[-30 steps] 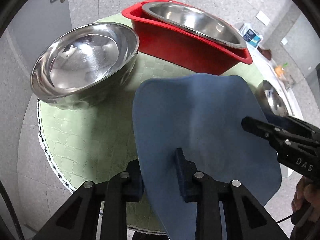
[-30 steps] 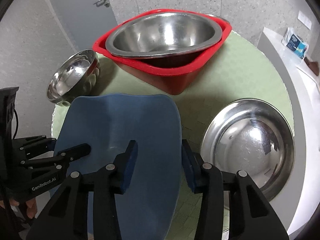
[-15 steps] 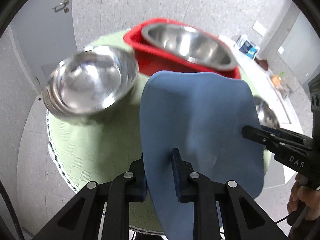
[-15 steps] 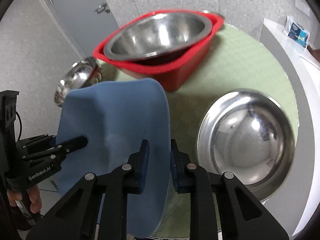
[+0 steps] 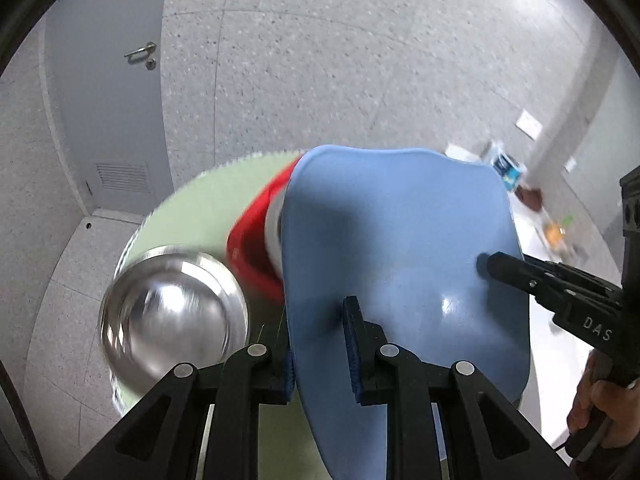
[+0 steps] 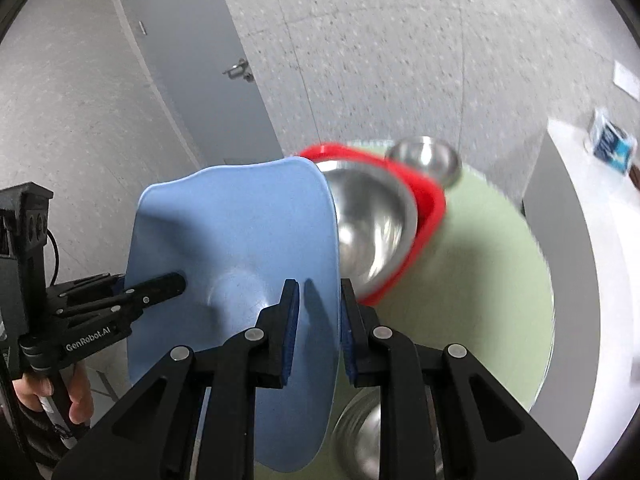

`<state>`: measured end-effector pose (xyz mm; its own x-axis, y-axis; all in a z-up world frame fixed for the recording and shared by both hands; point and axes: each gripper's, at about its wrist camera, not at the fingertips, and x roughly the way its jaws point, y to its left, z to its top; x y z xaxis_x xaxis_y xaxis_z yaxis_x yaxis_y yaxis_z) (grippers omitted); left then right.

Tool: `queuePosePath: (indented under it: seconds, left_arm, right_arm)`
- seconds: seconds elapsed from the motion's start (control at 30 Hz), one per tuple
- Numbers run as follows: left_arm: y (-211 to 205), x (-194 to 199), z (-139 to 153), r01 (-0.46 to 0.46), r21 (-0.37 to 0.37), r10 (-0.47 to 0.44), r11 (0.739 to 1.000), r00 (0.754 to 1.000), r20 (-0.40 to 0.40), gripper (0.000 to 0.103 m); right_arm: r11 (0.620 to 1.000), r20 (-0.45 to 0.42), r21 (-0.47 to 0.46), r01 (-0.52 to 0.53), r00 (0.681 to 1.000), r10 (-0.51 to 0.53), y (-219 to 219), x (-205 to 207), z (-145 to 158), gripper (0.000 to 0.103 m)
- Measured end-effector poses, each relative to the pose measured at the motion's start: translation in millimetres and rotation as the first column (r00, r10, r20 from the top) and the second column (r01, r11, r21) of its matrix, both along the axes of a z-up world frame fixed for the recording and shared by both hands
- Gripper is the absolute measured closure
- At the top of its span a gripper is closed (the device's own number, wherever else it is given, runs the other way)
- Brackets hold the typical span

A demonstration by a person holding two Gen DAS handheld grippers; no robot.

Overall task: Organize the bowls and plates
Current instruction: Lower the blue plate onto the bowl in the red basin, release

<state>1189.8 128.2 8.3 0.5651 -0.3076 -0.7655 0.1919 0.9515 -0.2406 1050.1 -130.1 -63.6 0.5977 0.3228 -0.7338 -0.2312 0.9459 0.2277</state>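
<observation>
The right gripper (image 6: 316, 324) clamps the right edge of a blue plate (image 6: 240, 240) held tilted above the green table (image 6: 480, 300). The left gripper (image 6: 176, 280) pinches the plate's left edge. Beyond it, a red tub (image 6: 430, 204) holds a steel bowl (image 6: 372, 220); a smaller bowl (image 6: 426, 160) sits farther back.

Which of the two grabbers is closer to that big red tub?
Right. The right gripper, clamping the blue plate, sits just before the red tub; the left gripper grips the plate's far edge.
</observation>
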Motion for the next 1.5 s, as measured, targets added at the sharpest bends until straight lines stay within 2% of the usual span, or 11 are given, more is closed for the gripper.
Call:
queuePosePath:
  seconds: [0.17, 0.43, 0.8, 0.9, 0.97, 1.0, 1.03, 1.07, 1.13, 1.27, 1.5]
  left_arm:
    - [-27.2, 48.1, -7.5, -0.062, 0.013, 0.063, 0.998, 0.998, -0.015, 0.086]
    - [-54.0, 99.1, -47.0, -0.129, 0.053, 0.133, 0.990, 0.986, -0.096, 0.085]
    - [-74.4, 128.6, -65.5, -0.155, 0.083, 0.165, 0.984, 0.977, -0.134, 0.080]
    - [-75.8, 127.8, -65.6, -0.146, 0.065, 0.153, 0.987, 0.980, -0.126, 0.067]
    - [-79.5, 125.9, -62.6, -0.134, 0.045, 0.139, 0.990, 0.984, -0.112, 0.052]
    - [-74.6, 120.6, -61.8, -0.128, 0.040, 0.132, 0.991, 0.986, -0.105, 0.049]
    - [-77.8, 118.4, -57.6, -0.132, 0.053, 0.136, 0.990, 0.987, -0.087, 0.041]
    - [-76.1, 112.9, -53.9, -0.145, 0.078, 0.150, 0.986, 0.987, -0.064, 0.026]
    - [-76.1, 102.6, -46.8, -0.153, 0.091, 0.154, 0.984, 0.988, -0.004, 0.011]
    - [-81.6, 87.0, -35.3, -0.149, 0.100, 0.146, 0.984, 0.989, 0.037, 0.011]
    - [-99.0, 9.8, -29.5, -0.073, 0.050, 0.067, 0.996, 0.992, 0.104, 0.007]
  right_arm:
    - [0.999, -0.002, -0.022, -0.038, 0.999, 0.038, -8.3, 59.8, 2.0, 0.084]
    - [0.994, -0.078, -0.066, -0.092, 0.993, 0.087, -12.1, 113.4, -33.4, 0.084]
    - [0.988, -0.096, -0.109, -0.111, 0.990, 0.101, -4.2, 122.2, -53.0, 0.079]
    - [0.989, -0.084, -0.109, -0.104, 0.992, 0.095, -4.8, 122.1, -52.4, 0.070]
    - [0.991, -0.072, -0.101, -0.092, 0.994, 0.085, -6.7, 117.7, -48.7, 0.056]
    - [0.991, -0.065, -0.096, -0.088, 0.994, 0.082, -7.9, 114.4, -46.5, 0.053]
    - [0.992, -0.057, -0.097, -0.080, 0.996, 0.075, -9.3, 111.2, -43.8, 0.053]
    - [0.993, -0.047, -0.098, -0.067, 0.997, 0.063, -11.3, 106.9, -40.1, 0.052]
    - [0.995, -0.029, -0.088, -0.043, 0.999, 0.040, -16.3, 98.2, -32.7, 0.049]
    - [0.997, 0.000, -0.073, 0.007, 1.000, -0.007, -27.6, 75.0, -17.9, 0.046]
    - [0.994, -0.007, -0.046, 0.104, 0.995, -0.104, -69.2, 3.6, -13.7, 0.040]
